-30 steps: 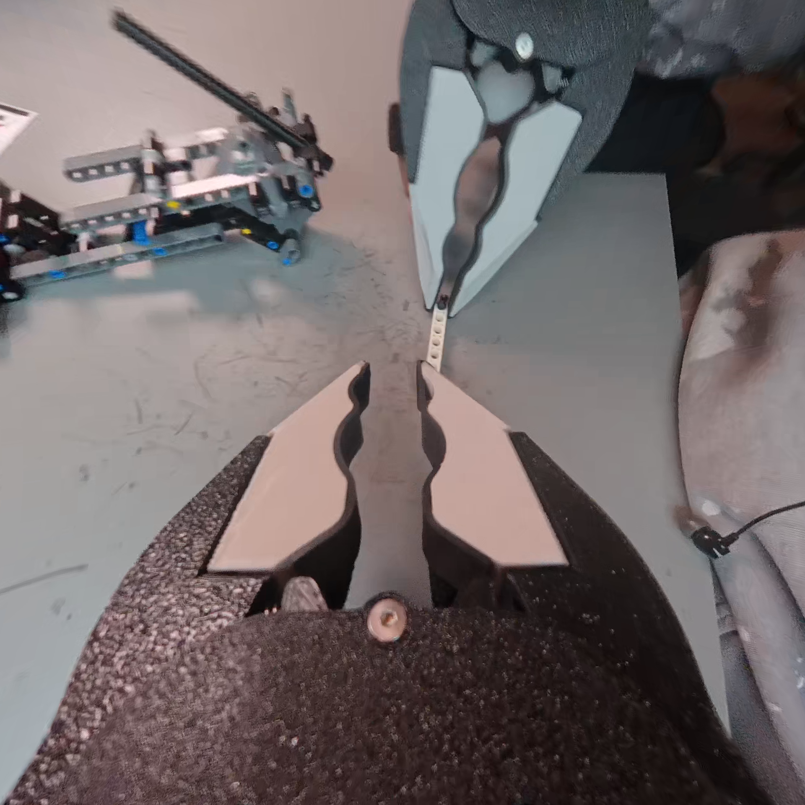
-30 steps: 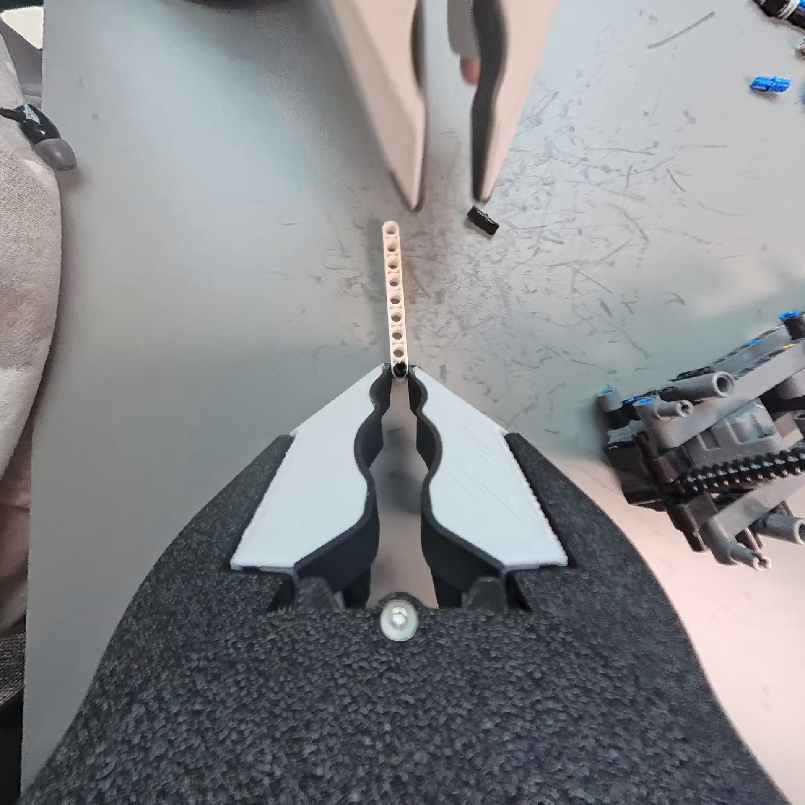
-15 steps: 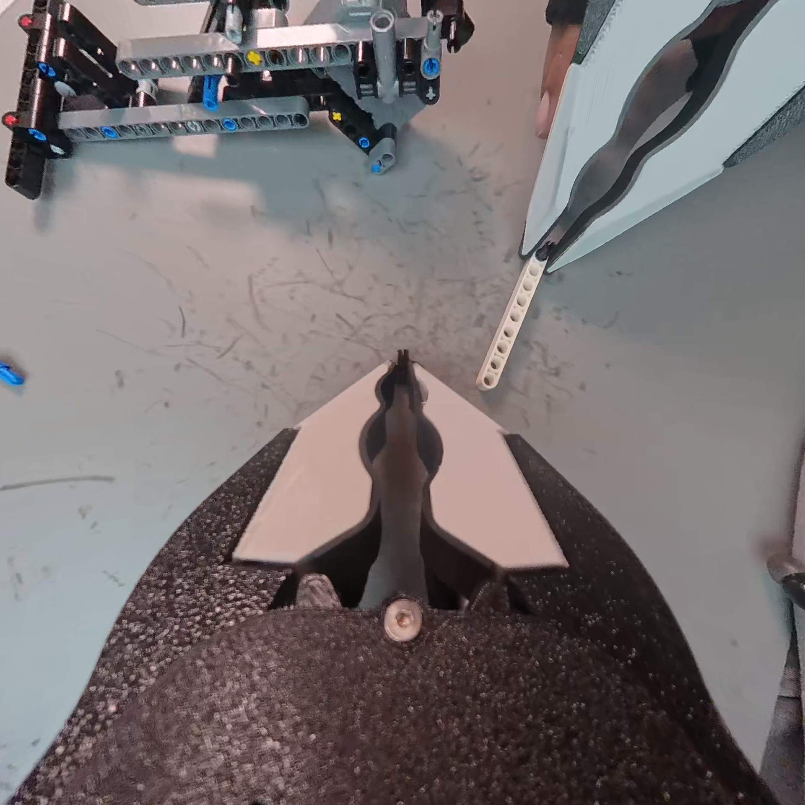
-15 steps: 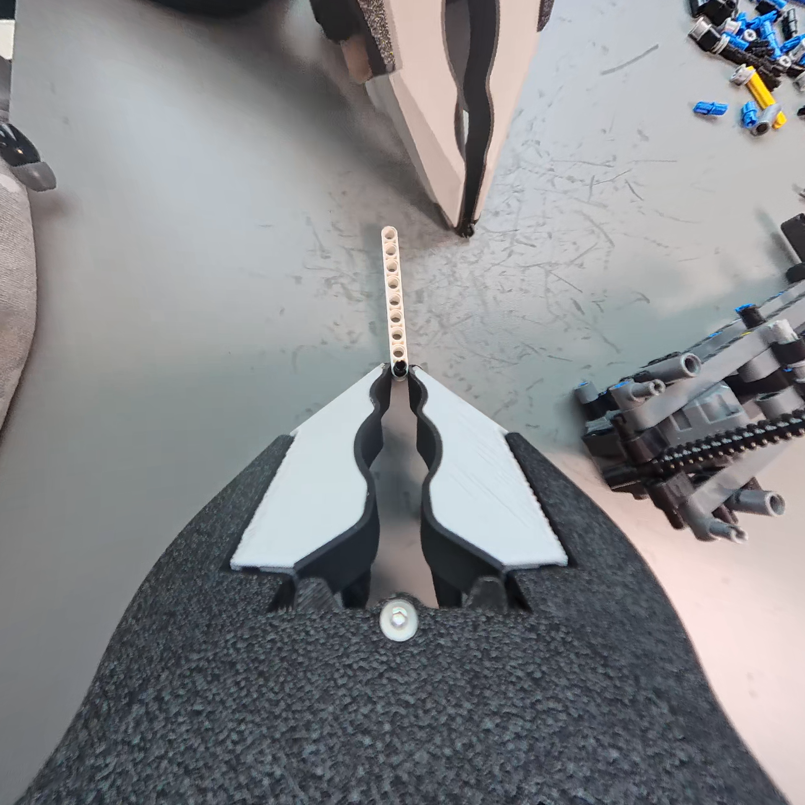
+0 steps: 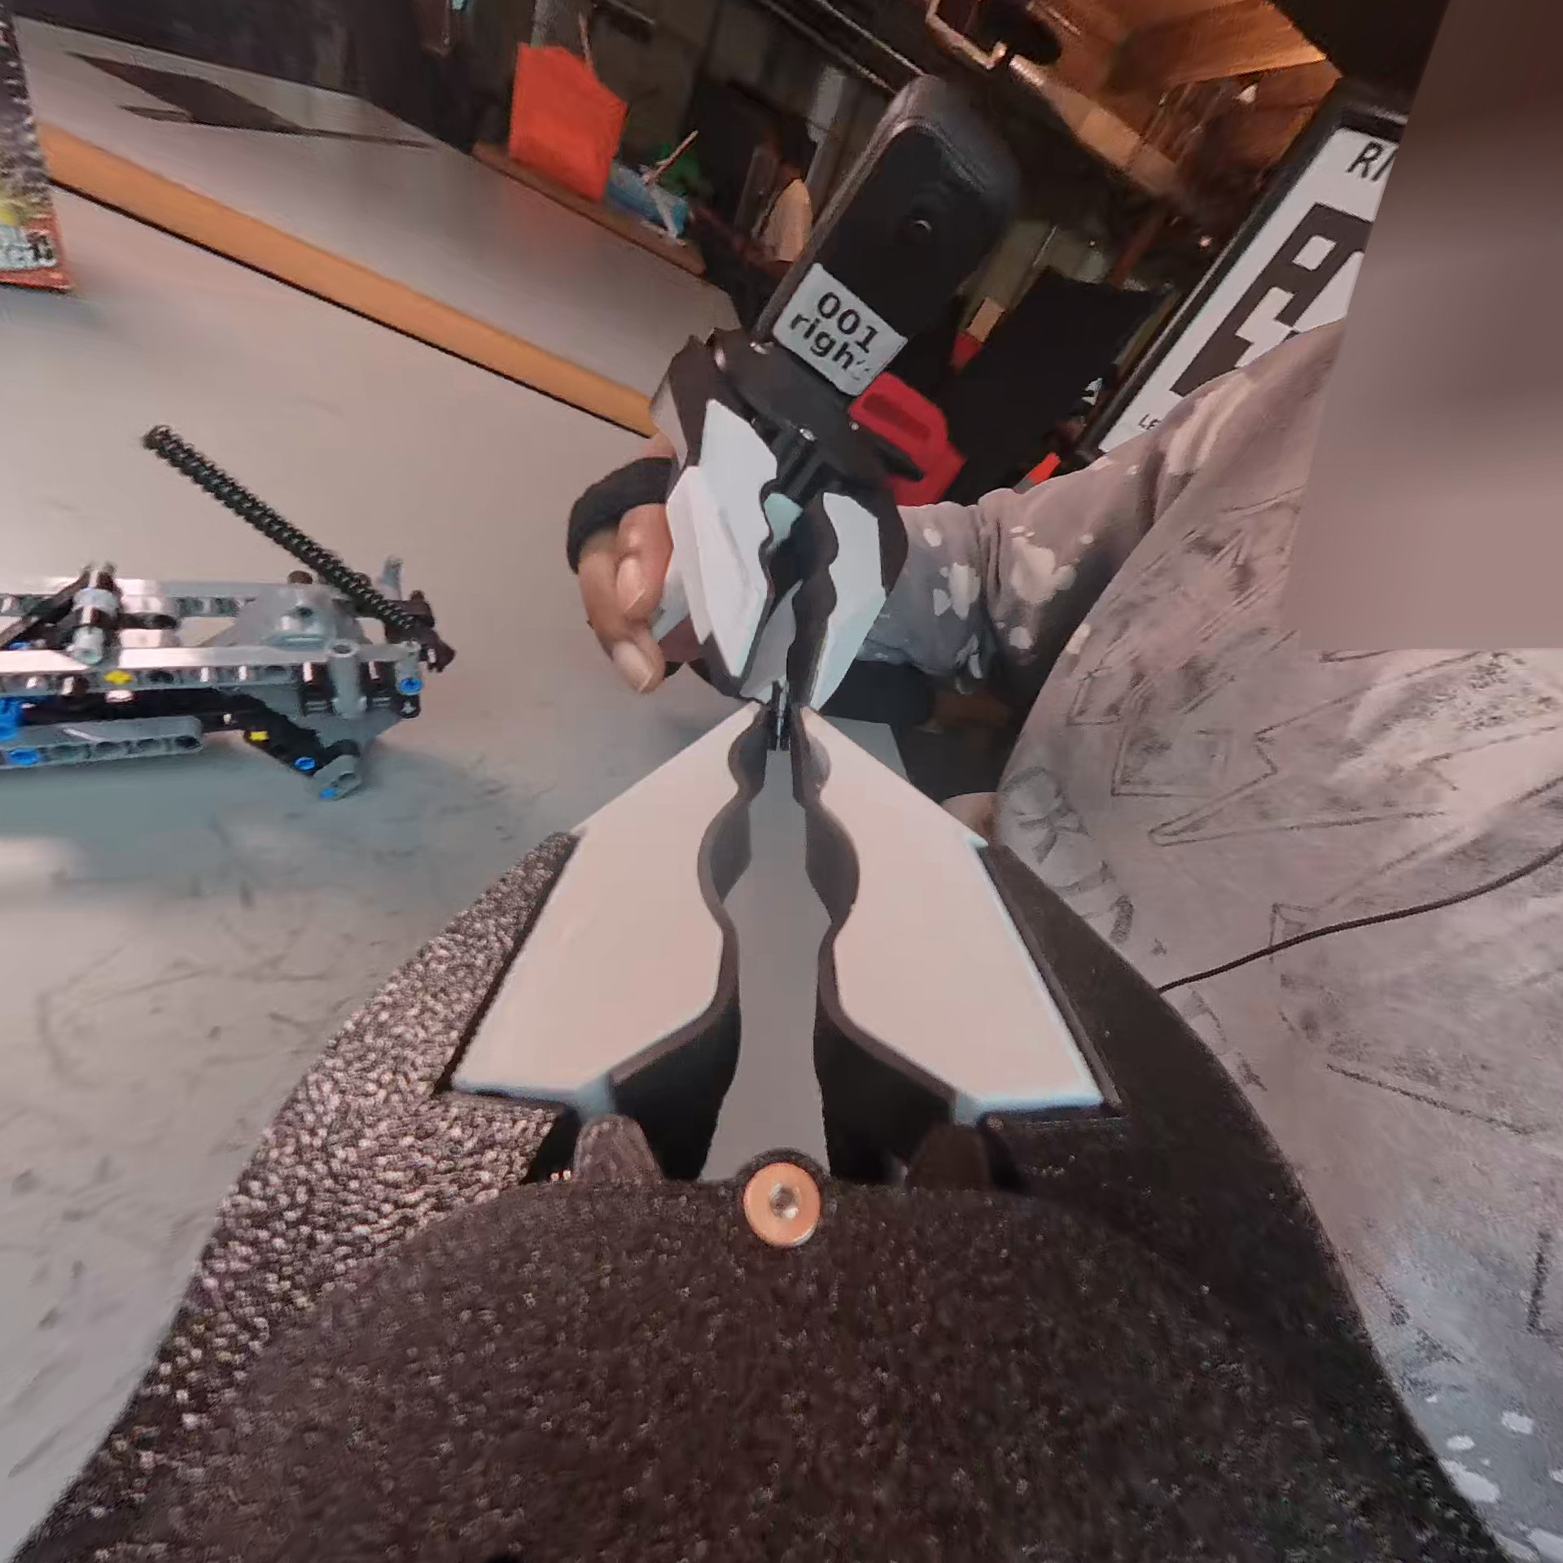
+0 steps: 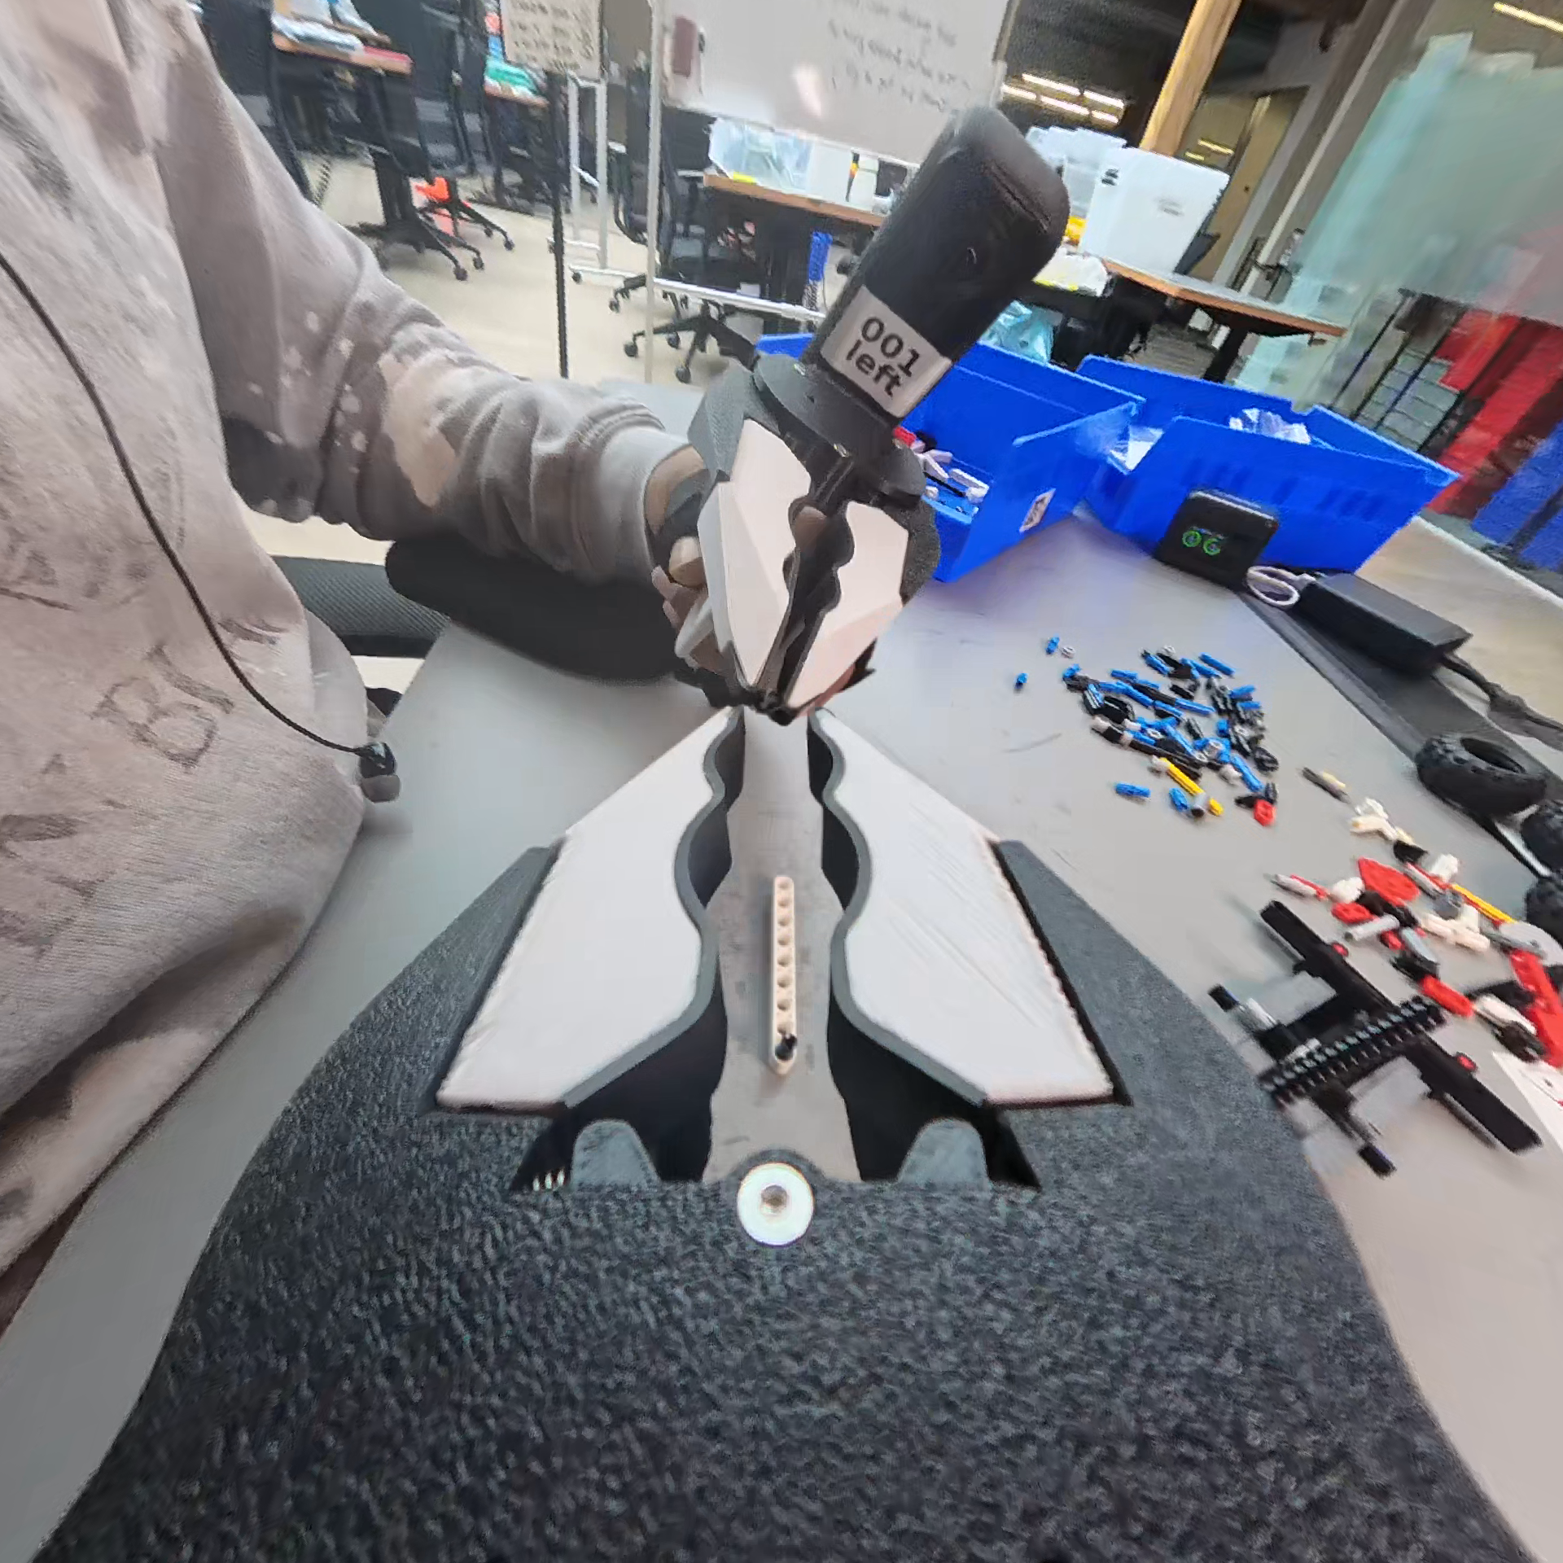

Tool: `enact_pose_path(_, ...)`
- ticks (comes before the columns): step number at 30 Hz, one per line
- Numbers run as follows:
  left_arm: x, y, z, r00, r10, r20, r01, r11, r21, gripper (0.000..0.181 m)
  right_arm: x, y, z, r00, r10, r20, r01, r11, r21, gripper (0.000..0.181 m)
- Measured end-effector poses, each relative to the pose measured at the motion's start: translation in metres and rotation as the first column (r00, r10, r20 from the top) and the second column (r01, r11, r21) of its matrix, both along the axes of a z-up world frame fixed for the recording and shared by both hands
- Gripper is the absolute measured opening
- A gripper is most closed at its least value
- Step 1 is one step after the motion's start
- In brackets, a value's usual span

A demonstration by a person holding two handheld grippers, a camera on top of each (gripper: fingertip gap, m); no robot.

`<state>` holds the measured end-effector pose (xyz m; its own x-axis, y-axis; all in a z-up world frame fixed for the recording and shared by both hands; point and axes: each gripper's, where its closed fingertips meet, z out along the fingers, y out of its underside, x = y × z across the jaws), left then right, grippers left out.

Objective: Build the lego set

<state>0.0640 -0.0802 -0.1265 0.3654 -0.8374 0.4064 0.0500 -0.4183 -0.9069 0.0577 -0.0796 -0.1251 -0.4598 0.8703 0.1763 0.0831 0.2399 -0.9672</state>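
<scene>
wrist cams face-to-face, close, sharing table

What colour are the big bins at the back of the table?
Blue. The bins show best in the right wrist view.

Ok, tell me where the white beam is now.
Right wrist view: the white beam lies flat on the grey table, seen between the open right tongs.

Pale grey, scuffed table; beside its far edge, bright blue bins. Blue, black and yellow loose pieces on it; white holed beam; grey-and-black chassis with blue pins.
</scene>
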Motion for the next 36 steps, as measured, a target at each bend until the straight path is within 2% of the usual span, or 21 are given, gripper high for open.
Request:
enact_pose_path(7,0.012,-0.02,0.0,0.992,-0.123,0.026,0.124,0.992,-0.039,0.006,0.01,-0.024,0.004,0.993,0.12,-0.021,-0.118,0.992,0.052,0.01)
enact_pose_path(10,0.016,-0.027,-0.002,0.982,-0.18,0.049,0.184,0.979,-0.088,0.006,0.012,-0.031,-0.001,0.99,0.138,0.0,-0.137,0.978,0.157,0.01)
enact_pose_path(14,0.016,-0.029,-0.001,0.973,-0.212,0.09,0.222,0.967,-0.127,0.006,0.013,-0.031,0.0,0.991,0.132,-0.009,-0.129,0.974,0.185,0.007)
enact_pose_path(22,0.016,-0.032,0.004,0.96,-0.244,0.135,0.261,0.956,-0.132,0.006,0.016,-0.033,0.005,0.984,0.176,-0.007,-0.175,0.982,0.072,0.004)
enact_pose_path(26,0.024,-0.04,0.001,0.947,-0.302,0.107,0.315,0.939,-0.139,0.006,0.023,-0.041,0.003,0.952,0.298,0.066,-0.296,0.955,-0.03,0.004)
enact_pose_path(31,0.033,-0.047,0.003,0.919,-0.374,0.126,0.391,0.907,-0.158,0.006,0.027,-0.046,0.007,0.878,0.456,0.147,-0.436,0.888,-0.148,0.004)
enact_pose_path(33,0.031,-0.045,0.008,0.914,-0.372,0.165,0.396,0.906,-0.15,0.006,0.025,-0.044,0.012,0.875,0.465,0.134,-0.438,0.879,-0.19,0.004)
enact_pose_path(36,0.026,-0.038,0.013,0.926,-0.32,0.201,0.349,0.928,-0.129,0.006,0.019,-0.036,0.017,0.906,0.413,0.089,-0.383,0.892,-0.239,0.004)
